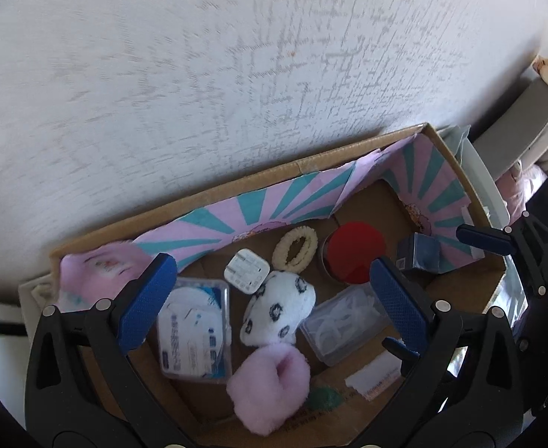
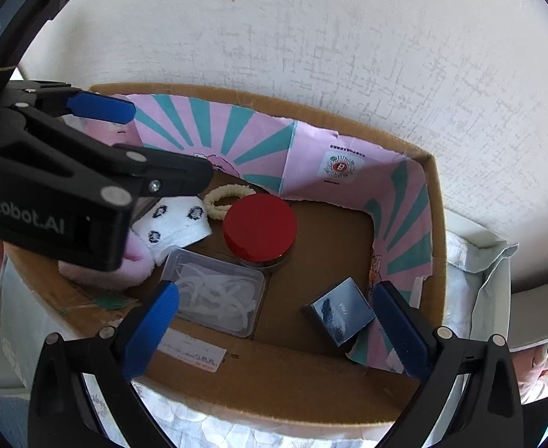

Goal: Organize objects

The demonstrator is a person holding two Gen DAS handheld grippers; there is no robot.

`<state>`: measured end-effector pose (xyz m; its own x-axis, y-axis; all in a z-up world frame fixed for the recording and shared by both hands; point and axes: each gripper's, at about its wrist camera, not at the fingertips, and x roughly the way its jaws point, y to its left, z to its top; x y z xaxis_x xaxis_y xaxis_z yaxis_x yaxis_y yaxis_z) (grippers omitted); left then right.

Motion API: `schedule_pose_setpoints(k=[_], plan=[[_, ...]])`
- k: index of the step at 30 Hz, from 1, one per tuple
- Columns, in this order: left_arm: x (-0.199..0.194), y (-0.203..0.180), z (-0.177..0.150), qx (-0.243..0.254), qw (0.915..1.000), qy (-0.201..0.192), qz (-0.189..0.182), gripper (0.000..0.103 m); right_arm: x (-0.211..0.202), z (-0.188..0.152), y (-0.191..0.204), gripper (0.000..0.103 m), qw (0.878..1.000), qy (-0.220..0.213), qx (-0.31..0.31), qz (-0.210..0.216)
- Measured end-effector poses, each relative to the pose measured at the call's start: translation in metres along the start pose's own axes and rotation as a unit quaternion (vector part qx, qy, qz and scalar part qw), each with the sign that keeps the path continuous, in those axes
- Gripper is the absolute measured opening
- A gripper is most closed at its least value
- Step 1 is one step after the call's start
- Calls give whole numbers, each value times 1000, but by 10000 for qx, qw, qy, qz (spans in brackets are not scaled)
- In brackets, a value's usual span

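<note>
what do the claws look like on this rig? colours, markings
Both alike: the left claw and right claw have black plastic linkage arms with silver rivets, tipped by blue textured pads. The left claw's body, seen from the right wrist view, carries white lettering ending "enRobot.AI" and a hex screw. No cables or sleeves visible.

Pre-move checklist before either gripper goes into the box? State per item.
1. left gripper open, nothing between its fingers: ok.
2. right gripper open, nothing held: ok.
3. Items inside cardboard box, none on the rim: ok.
4. red-lidded jar upright, lid on: ok.
5. Grippers apart: not ok, the left one overhangs the spotted white sock in the right wrist view.
6. Bare floor beside small dark box for a drop: ok.
</note>
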<state>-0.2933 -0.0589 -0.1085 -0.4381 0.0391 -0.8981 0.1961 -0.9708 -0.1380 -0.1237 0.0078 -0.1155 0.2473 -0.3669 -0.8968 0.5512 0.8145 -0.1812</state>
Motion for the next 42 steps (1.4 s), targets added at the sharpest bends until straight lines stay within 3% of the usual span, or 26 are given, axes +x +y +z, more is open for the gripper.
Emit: schedule_pose_setpoints(k=[6,10,14,19,23,27,33,42], plan=[[-52,-12,-18,-342,9977,-445,379,103,-39,-9,-9,103,9994,-154,210,210],[-93,-31,-35,-465,9934,-812,666,103,-73,-11,-6,103,9984,-369,417,111],[-134,-42,-55,-814,9878,-1126,709,103,-105,-7,-8,103,9948,-577,825,144],[-179,-39,-85,-1107,9783,-1518,872,103,-145,-26,-13,103,9890,-922,1154,-72],[-207,-36,-112,-1271,9728,-1694,942,103,-153,-41,-9,103,9849,-1119,1318,-114],[-216,-39,-138,-1389,9647,-1906,1173,103,-158,-53,-5,103,9823,-1220,1410,-196],[-211,-41,-162,-1440,9644,-1871,1192,103,-160,-70,-2,103,9798,-1348,1443,-317],[-212,-45,-168,-1471,9638,-1876,1198,103,-163,-74,-1,103,9802,-1381,1369,-381]])
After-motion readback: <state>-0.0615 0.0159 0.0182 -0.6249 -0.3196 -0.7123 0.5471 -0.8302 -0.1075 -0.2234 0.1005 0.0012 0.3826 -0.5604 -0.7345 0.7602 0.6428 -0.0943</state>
